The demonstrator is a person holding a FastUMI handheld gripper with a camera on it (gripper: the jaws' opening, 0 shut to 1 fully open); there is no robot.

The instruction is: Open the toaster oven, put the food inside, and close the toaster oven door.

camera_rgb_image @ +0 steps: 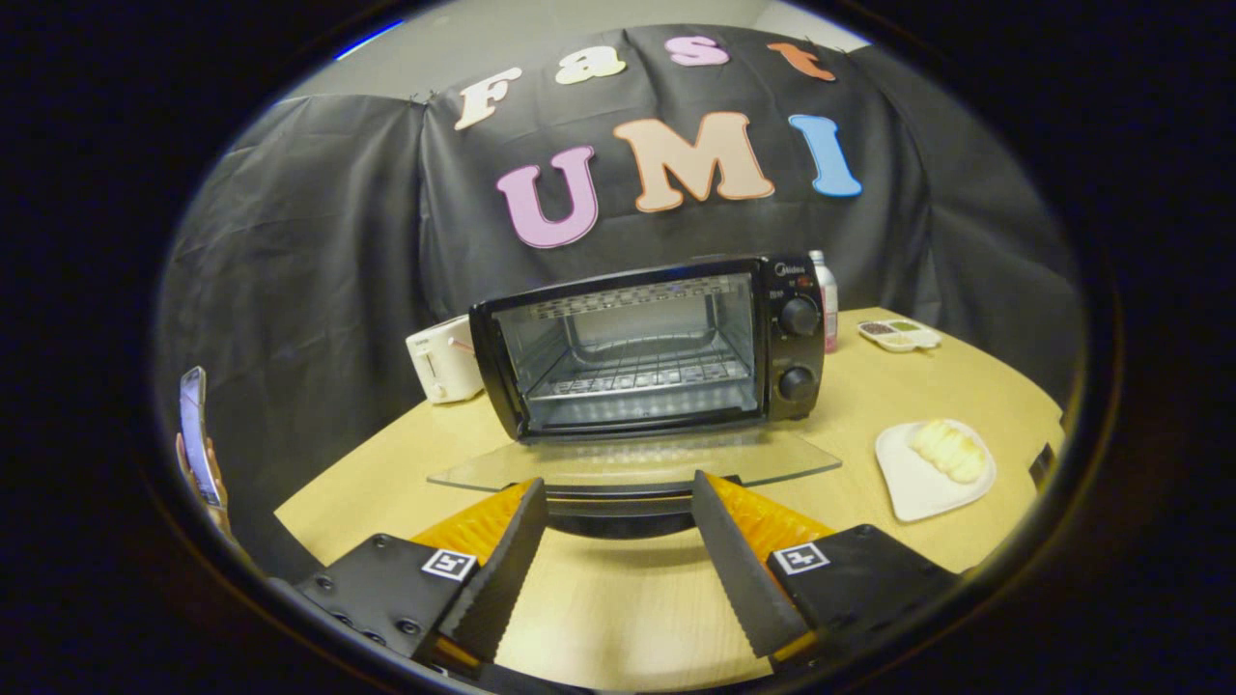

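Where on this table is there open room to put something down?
Bare tabletop lies between the claw and its open fingers, and right of the toaster oven, between the plate of food and the small divided dish. It is crowded ahead: the lowered glass door covers the table there.

Rides on the gripper [618, 487], low over the wooden table [618, 598], looking forward along two spread fingers, nothing between them. Faces the toaster oven [652, 347] head-on at close range, its glass door [637, 461] lowered just ahead of the fingertips. Takes in the black cloth wall [328, 251] beyond.
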